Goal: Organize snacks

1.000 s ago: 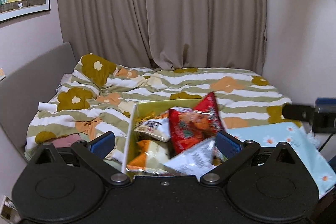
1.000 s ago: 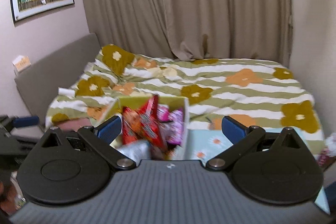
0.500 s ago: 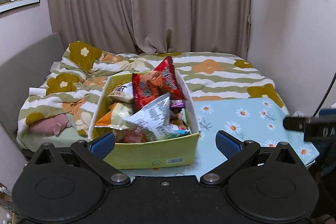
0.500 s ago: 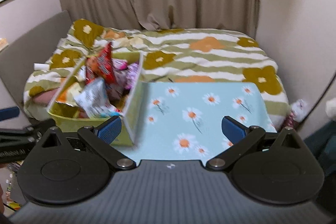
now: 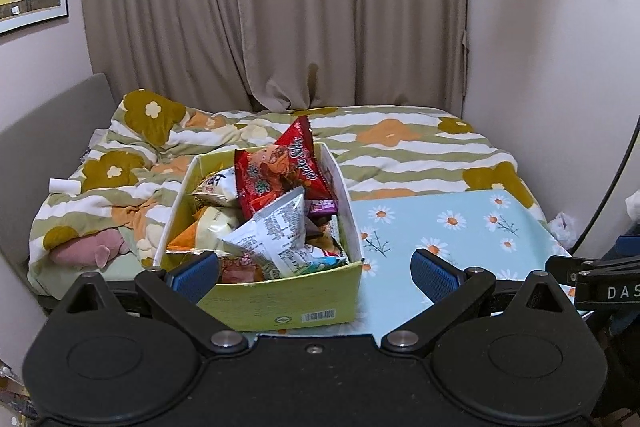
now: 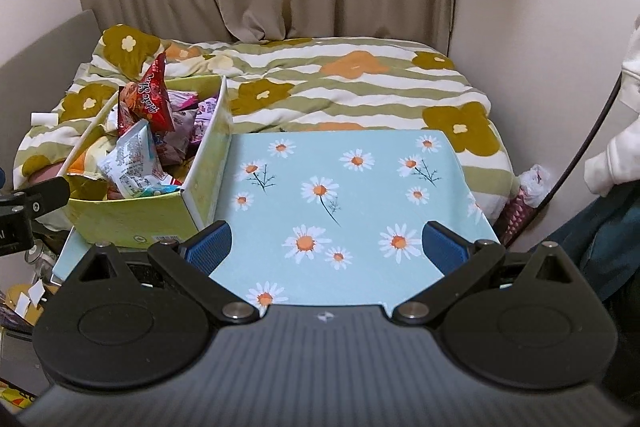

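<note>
A yellow-green cardboard box (image 5: 288,303) stands on the left part of a light blue daisy-print table (image 5: 460,227). It is heaped with snack packets: a red bag (image 5: 280,171) sticks up at the back, and a white bag (image 5: 276,231) lies in front of it. The box (image 6: 132,219), red bag (image 6: 148,99) and white bag (image 6: 128,163) also show at the left of the right wrist view. My left gripper (image 5: 314,269) is open and empty in front of the box. My right gripper (image 6: 326,241) is open and empty over the table (image 6: 340,187).
A bed with a striped flower quilt (image 5: 400,147) lies behind the table, with a pink soft toy (image 5: 92,251) at its left edge. Curtains (image 5: 272,7) hang behind. A cable (image 6: 580,147) and white cloth (image 6: 624,131) are at the right.
Both views have pulled back and tilted down. The box and table now show in full, nearer the grippers. The right view has swung right onto the table top. Both grippers stayed open.
</note>
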Action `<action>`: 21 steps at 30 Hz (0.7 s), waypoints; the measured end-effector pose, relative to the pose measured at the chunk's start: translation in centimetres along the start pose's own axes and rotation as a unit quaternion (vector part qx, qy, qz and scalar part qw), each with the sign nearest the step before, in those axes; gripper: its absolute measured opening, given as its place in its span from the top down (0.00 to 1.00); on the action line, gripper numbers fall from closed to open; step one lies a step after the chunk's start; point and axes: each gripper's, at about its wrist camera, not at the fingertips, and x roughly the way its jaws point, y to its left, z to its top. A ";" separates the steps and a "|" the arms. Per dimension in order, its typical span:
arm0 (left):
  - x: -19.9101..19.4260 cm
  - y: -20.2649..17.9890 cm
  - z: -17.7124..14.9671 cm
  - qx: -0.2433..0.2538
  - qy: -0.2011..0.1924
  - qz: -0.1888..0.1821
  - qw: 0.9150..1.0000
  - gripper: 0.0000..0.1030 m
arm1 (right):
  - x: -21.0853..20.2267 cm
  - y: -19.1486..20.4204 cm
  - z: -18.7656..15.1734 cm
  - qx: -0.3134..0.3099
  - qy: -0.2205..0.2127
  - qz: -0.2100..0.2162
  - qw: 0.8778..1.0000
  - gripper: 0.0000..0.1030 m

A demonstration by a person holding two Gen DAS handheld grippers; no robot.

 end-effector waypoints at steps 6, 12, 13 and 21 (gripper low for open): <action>0.0 -0.1 -0.1 0.003 0.006 0.000 1.000 0.00 | 0.0 -0.1 0.0 0.000 -0.001 -0.003 1.000 0.00; 0.1 0.2 -0.1 -0.001 0.010 0.002 1.000 0.00 | 0.0 -0.1 0.1 0.002 -0.004 -0.004 1.000 0.00; 0.1 0.3 -0.2 0.000 0.010 0.003 1.000 0.00 | 0.1 -0.1 0.1 0.003 -0.004 -0.003 1.000 0.00; 0.3 0.8 -0.2 -0.004 0.011 0.007 1.000 0.00 | 0.1 0.0 0.1 0.004 -0.004 -0.002 1.000 0.00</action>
